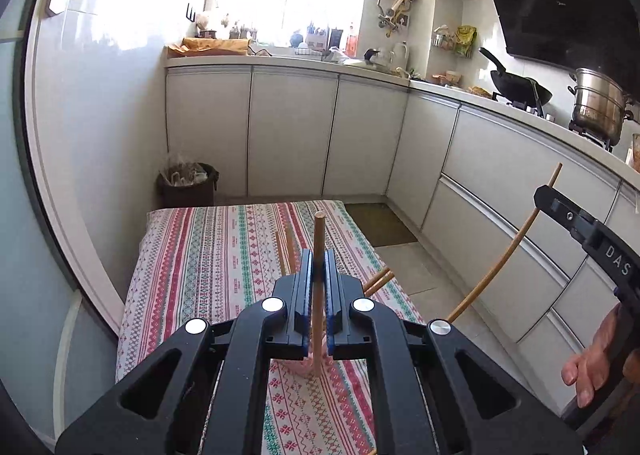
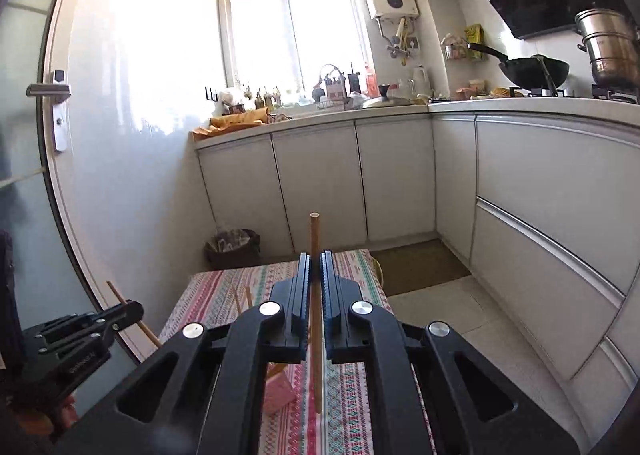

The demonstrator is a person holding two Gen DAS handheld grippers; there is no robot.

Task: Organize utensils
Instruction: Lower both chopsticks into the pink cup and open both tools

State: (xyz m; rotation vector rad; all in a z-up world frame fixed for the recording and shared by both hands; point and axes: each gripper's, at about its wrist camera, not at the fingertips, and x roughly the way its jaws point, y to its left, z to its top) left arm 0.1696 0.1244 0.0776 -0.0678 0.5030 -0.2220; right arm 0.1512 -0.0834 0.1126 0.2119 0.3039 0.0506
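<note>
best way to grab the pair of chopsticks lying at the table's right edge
Grip the pair of chopsticks near its middle, from above, fingers across the sticks. They lie flat together on the tablecloth, ends at the edge, so both close in one pinch. Both grippers already hold a chopstick.

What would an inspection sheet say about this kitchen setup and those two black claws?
Surface: table under a striped cloth.
Job's things: each claw clamps one upright chopstick, left, right; loose chopsticks on the cloth; pink holder below.
Clutter: nothing seen on the table.
Grippers: left gripper and right gripper both shut.
Cables: nothing seen.
Surroundings: wok, steel pot, bin, bright window.
</note>
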